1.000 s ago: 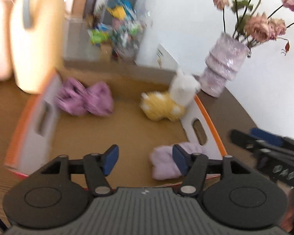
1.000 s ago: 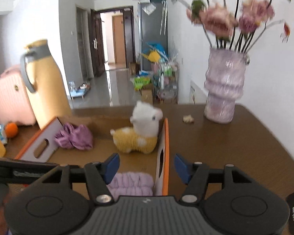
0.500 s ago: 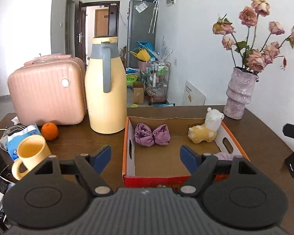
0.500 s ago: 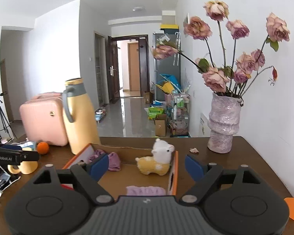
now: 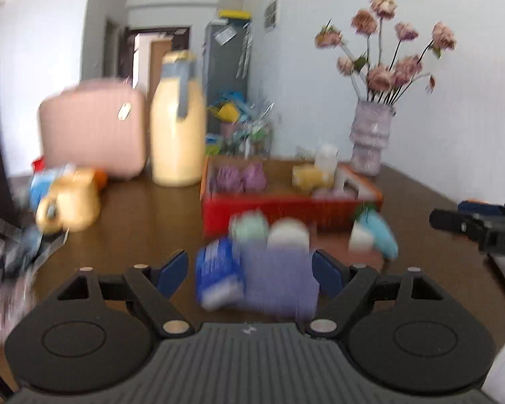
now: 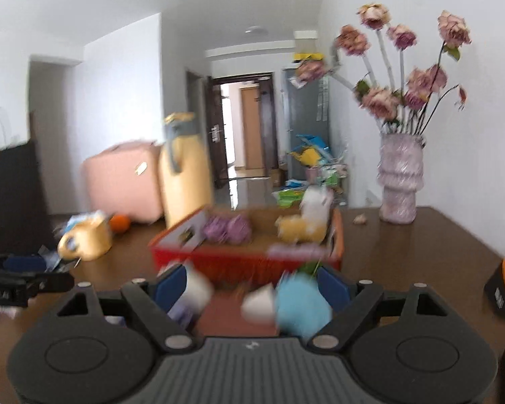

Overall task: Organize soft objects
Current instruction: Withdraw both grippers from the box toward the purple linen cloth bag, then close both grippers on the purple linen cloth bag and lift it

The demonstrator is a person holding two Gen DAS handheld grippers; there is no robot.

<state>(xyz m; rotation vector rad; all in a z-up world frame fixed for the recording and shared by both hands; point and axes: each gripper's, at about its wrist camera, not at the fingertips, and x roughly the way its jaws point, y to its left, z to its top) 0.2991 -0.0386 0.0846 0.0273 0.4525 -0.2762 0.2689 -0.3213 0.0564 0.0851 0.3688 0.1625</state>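
While both views were blurred, the left tool [image 5: 250, 269] stood spread, its jaws still opening around a purple soft toy [image 5: 279, 279] low in the frame, pads apart from it. The right tool [image 6: 252, 284] was spread around a blue plush [image 6: 301, 304]. Beyond, mid-frame on the bench [image 5: 144, 222], sat the box [image 5: 286, 207].

The left gripper [image 5: 250, 269] points slightly downward, its jaws opening and gripping nothing. The right gripper [image 6: 252, 284] beside it points likewise, jaws wide, pads bare.
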